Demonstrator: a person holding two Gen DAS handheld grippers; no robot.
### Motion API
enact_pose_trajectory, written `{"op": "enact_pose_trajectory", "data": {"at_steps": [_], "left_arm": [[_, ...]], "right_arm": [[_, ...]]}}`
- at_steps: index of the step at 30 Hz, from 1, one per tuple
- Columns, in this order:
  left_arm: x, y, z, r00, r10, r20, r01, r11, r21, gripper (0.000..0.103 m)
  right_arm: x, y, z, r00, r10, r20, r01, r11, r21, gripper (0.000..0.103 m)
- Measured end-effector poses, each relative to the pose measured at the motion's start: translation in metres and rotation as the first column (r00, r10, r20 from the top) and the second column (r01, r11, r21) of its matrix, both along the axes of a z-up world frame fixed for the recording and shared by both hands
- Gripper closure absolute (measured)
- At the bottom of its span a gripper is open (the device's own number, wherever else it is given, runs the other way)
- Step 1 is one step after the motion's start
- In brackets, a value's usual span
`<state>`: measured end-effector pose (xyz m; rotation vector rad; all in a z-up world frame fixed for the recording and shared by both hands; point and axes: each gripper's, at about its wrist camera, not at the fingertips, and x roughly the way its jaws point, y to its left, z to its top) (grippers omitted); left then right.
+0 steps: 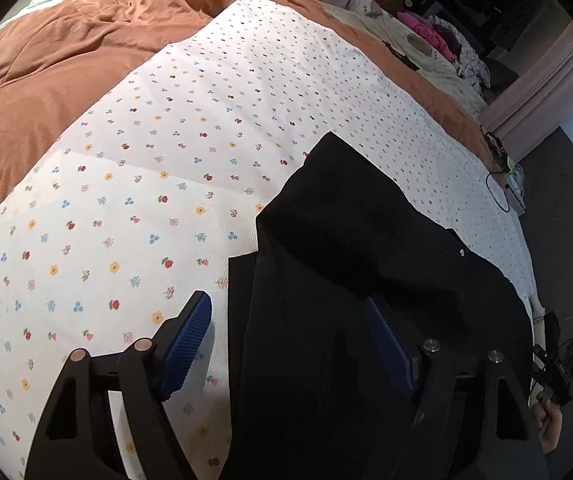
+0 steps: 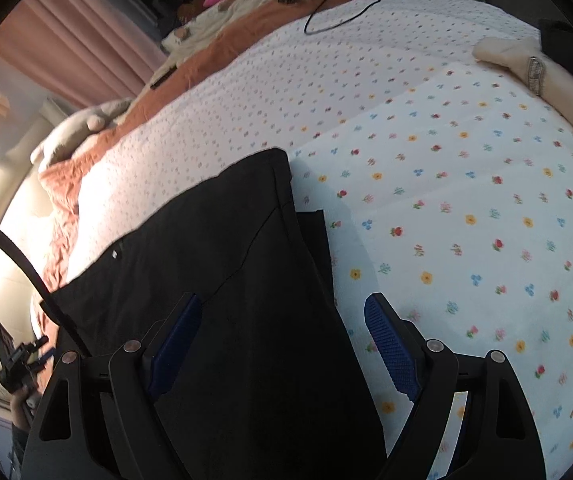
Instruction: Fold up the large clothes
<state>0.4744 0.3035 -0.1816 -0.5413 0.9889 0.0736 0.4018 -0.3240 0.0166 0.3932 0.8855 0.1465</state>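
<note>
A black garment point(image 1: 350, 264) lies folded on a white floral sheet point(image 1: 146, 184) on the bed. It has a small silver snap near one edge. My left gripper point(image 1: 288, 320) is open just above it, with the garment's left edge between the blue pads point(image 1: 190, 344). In the right wrist view the same garment point(image 2: 222, 264) lies under my right gripper point(image 2: 282, 320), which is open over the garment's right edge. The other gripper shows small at the left edge point(image 2: 18, 364). Neither gripper holds anything.
An orange quilt point(image 1: 66, 60) covers the far side of the bed. A pile of clothes point(image 1: 434, 36) lies at the far end. A black cable point(image 2: 338, 4) lies on the sheet. Pink curtains point(image 2: 66, 44) hang behind. Dark floor point(image 1: 558, 216) lies beyond the bed edge.
</note>
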Motion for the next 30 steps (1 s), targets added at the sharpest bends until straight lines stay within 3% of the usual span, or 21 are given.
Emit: {"op": "enact_pose_trajectory", "data": {"at_steps": [2,4,9,12,14,15,16,18,22,26,27,28,29,30], "left_arm": [[0.016,-0.002,-0.005,0.999,-0.034,-0.022,0.034,0.999,0.023,0.036],[0.028,-0.003,-0.009,0.998,-0.055,-0.044,0.056,0.998,0.039,0.044],[0.062,0.003,-0.018,0.994,-0.08,-0.074,0.084,0.995,0.059,0.049],[0.075,0.001,-0.02,0.992,-0.097,-0.083,0.103,0.992,0.078,0.069],[0.081,0.002,-0.022,0.991,-0.092,-0.096,0.102,0.989,0.109,0.088],[0.084,0.001,-0.023,0.99,-0.09,-0.107,0.103,0.987,0.123,0.093],[0.086,0.002,-0.026,0.99,-0.09,-0.111,0.104,0.987,0.126,0.094],[0.089,0.001,-0.028,0.989,-0.081,-0.124,0.099,0.984,0.15,0.094],[0.087,0.006,-0.022,0.992,-0.039,-0.116,0.055,0.989,0.139,0.094],[0.068,0.013,0.0,0.997,-0.028,-0.075,0.034,0.997,0.071,0.094],[0.062,0.014,0.006,0.997,-0.026,-0.069,0.031,0.997,0.069,0.094],[0.058,0.013,0.009,0.998,-0.022,-0.067,0.027,0.997,0.077,0.093],[0.052,0.012,0.014,0.998,-0.019,-0.065,0.025,0.996,0.087,0.09],[0.043,0.012,0.019,0.998,-0.023,-0.06,0.028,0.996,0.081,0.075]], "right_arm": [[0.012,0.008,-0.003,0.999,0.029,-0.023,-0.03,0.999,-0.023,0.021],[0.025,0.016,-0.005,0.998,0.049,-0.036,-0.05,0.998,-0.048,0.035],[0.059,0.022,-0.011,0.997,0.043,-0.059,-0.048,0.996,-0.081,0.045],[0.074,0.024,-0.011,0.998,0.041,-0.055,-0.046,0.994,-0.098,0.055],[0.08,0.023,-0.011,0.998,0.038,-0.054,-0.043,0.993,-0.109,0.063],[0.083,0.022,-0.012,0.998,0.035,-0.051,-0.041,0.993,-0.113,0.073],[0.084,0.023,-0.013,0.998,0.035,-0.048,-0.041,0.992,-0.118,0.08],[0.086,0.023,-0.014,0.999,0.026,-0.042,-0.031,0.99,-0.136,0.081],[0.077,0.02,-0.013,0.998,-0.057,-0.035,0.05,0.983,-0.177,0.081],[0.056,0.024,0.003,0.999,-0.05,-0.001,0.049,0.985,-0.168,0.08],[0.05,0.025,0.007,0.999,-0.04,0.003,0.04,0.984,-0.172,0.074],[0.041,0.027,0.01,0.999,-0.032,0.012,0.033,0.985,-0.17,0.054],[0.034,0.027,0.014,0.999,-0.029,0.024,0.033,0.985,-0.171,0.04],[0.028,0.027,0.018,0.999,-0.028,0.038,0.034,0.985,-0.17,0.022]]}}
